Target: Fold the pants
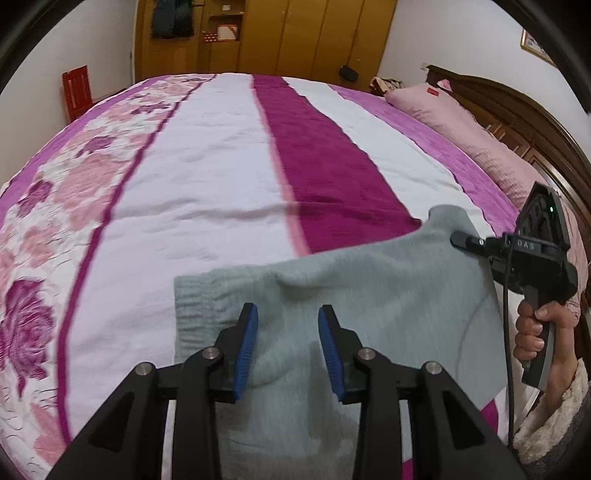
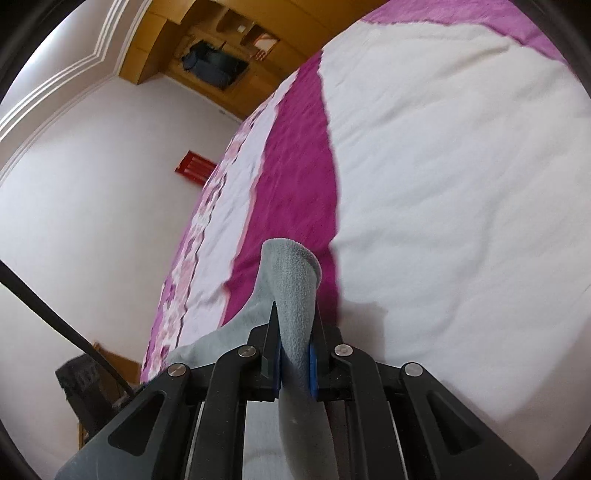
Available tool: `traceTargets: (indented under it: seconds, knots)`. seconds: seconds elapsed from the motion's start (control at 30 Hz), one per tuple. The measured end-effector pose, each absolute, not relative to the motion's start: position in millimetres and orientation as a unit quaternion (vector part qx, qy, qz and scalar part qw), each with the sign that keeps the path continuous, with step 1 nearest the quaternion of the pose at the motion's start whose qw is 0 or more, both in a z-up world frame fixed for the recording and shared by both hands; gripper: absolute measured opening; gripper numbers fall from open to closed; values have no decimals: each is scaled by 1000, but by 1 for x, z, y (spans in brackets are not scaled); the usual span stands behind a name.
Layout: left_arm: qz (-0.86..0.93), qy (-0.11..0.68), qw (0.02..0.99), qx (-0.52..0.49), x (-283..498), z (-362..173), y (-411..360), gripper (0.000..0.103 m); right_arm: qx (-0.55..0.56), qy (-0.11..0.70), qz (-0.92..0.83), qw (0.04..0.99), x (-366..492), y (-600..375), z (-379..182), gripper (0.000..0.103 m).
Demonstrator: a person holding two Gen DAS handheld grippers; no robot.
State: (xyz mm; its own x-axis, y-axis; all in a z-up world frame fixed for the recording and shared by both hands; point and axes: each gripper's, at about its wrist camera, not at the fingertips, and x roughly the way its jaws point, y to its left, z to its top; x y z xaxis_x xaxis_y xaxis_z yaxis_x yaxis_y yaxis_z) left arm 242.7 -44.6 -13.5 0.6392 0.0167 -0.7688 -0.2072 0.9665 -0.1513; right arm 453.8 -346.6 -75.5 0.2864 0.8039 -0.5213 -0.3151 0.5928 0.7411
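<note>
Grey fleece pants lie across the near side of the bed, with the ribbed waistband at the left. My left gripper hovers just over the pants near the waistband. Its blue pads stand apart and press on nothing. My right gripper, held by a hand, is shut on the far right corner of the pants. In the right wrist view that gripper pinches a lifted fold of the pants between its pads, and the fold stands up above the bedspread.
The bedspread has white, magenta and floral stripes. A pink pillow and a dark wooden headboard lie at the right. A wooden wardrobe and a red crate stand beyond the bed.
</note>
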Motion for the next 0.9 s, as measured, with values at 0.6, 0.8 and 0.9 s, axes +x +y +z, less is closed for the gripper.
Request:
traceTargets:
  seconds: [0.6,0.8,0.9]
  knots:
    - [35,417,905,-80,248,-18,-110,37,292,496,343,742,398,-415,-95,35]
    - [27,404,911,-86,226,-6,-122,41,290,525,362,714,348,-417,-108,35]
    - [27,409,909,-77,220,-8,-130,42,319,525,347,709,344,-430,-115,14]
